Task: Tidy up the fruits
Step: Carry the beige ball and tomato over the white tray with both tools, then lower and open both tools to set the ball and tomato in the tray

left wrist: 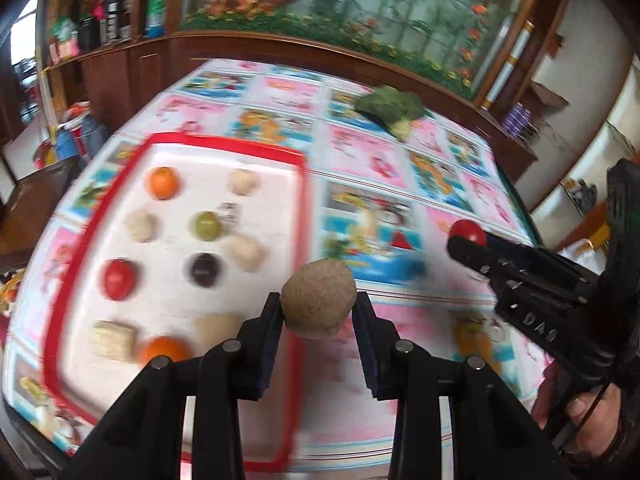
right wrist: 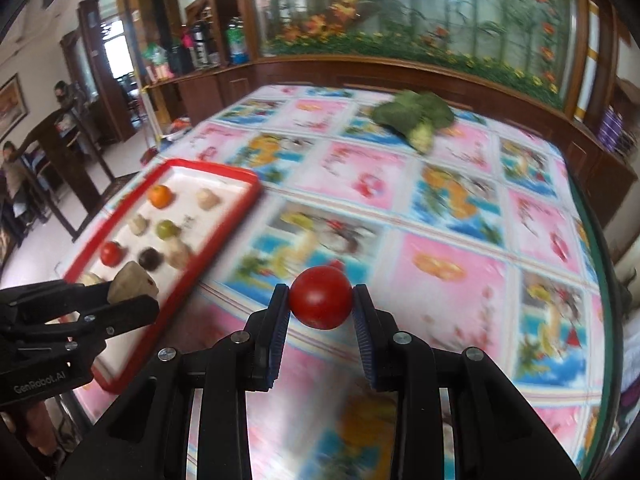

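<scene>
Kiwi (left wrist: 318,298) clamped in left jaws, tomato (right wrist: 321,297) in right jaws. Tray (left wrist: 298,216) lay left of both; free slots few. Best lower each gently, release only once seated.

Glossy tomato (right wrist: 321,299), rough matt kiwi (left wrist: 318,305)

A table (right wrist: 460,240) draped in a pink-and-blue cartoon-print cloth (left wrist: 360,160) stands before a dark wooden cabinet (right wrist: 320,76) topped by a glass panel of painted flowers (left wrist: 360,12), shelves of bottles (right wrist: 200,48) and a daylit doorway (right wrist: 120,56) at left.
</scene>
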{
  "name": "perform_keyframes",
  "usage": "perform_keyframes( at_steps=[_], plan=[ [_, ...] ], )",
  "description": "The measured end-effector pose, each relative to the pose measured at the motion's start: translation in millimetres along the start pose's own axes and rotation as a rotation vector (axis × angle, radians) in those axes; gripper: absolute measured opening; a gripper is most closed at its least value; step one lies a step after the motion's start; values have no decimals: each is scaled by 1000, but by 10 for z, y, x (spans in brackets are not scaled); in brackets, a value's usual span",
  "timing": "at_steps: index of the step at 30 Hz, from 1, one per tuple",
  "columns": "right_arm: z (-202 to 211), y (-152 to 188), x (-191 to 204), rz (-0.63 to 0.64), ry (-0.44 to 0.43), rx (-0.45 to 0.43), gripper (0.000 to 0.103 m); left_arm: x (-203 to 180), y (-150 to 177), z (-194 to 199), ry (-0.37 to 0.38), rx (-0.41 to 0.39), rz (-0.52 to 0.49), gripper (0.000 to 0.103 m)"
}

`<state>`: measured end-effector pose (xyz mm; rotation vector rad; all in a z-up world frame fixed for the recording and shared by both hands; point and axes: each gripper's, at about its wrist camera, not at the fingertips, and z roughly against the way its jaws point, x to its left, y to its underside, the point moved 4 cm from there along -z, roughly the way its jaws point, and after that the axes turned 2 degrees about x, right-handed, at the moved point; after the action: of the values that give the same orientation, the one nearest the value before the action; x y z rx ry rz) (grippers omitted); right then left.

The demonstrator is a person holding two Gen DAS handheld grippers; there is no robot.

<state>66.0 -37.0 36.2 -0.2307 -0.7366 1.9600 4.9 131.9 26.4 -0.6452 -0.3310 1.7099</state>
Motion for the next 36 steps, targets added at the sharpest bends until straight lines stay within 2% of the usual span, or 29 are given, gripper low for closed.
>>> perform_keyframes(
  at_steps=[8,12,15,23,28,36],
  plan=[
    [-229,-381,565,60,-72,-16,31,798,-76,170,-108,-29,76,38],
    [-360,-515,764,75,-104,-5,31,1050,-89,174,-150,-26,85,38],
    [-500,-589,862,90,-114,12,31,1162,-114,151,-155,-19,85,38],
    [-935,-648,993,81,-129,82,31,1073,-162,-76,-80,15,49,38],
    [-1080,-623,1037,90,-131,105,31,1024,-166,-282,-71,56,47,38],
    [-1240,-606,1050,94,-141,128,31,974,-190,-376,-54,52,30,38]
  ],
)
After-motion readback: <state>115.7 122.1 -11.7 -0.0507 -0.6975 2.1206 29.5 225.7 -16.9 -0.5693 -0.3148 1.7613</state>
